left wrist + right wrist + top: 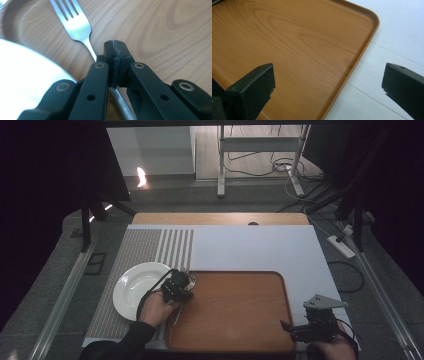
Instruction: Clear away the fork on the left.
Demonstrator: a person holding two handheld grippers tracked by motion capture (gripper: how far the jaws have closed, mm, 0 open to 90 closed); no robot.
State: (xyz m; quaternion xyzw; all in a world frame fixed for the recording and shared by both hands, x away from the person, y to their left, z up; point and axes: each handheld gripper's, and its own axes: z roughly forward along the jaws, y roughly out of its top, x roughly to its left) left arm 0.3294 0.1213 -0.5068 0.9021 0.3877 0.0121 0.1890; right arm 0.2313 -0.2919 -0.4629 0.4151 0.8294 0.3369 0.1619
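Landmark: wooden tray [235,315], lying flat on the white mat [260,247] that covers the bench [220,218]; all positions below are given relative to it.
Right tool [289,326]: at the tray's near right corner, held in the person's right hand [330,350]. Jaws stand wide apart with nothing between them. In the right gripper view one jaw sits over the tray's wood [294,50] and the other over the mat [387,37], straddling the tray's raised rim.
Left tool [186,281]: at the tray's far left corner, held in the person's left hand [156,310], dark sleeve behind it. In the left gripper view the left tool [115,50] has its jaws pressed together on the handle of the fork.
Fork [75,23]: metal, lying on the tray along its left edge, tines pointing away from the person. The handle passes under the closed jaws and re-emerges below them. Whether it is lifted clear of the wood cannot be told.
Plate [137,287]: white, round, on the mat just beside the tray's left rim. In the left gripper view the plate [22,75] shows close alongside the fork.
Striped section [150,250]: grey ribbed pattern on the mat, left of and beyond the tray, under the plate.
Beyond the bench: grey floor with a power strip [341,246] and loose cables, off the tray's far right.
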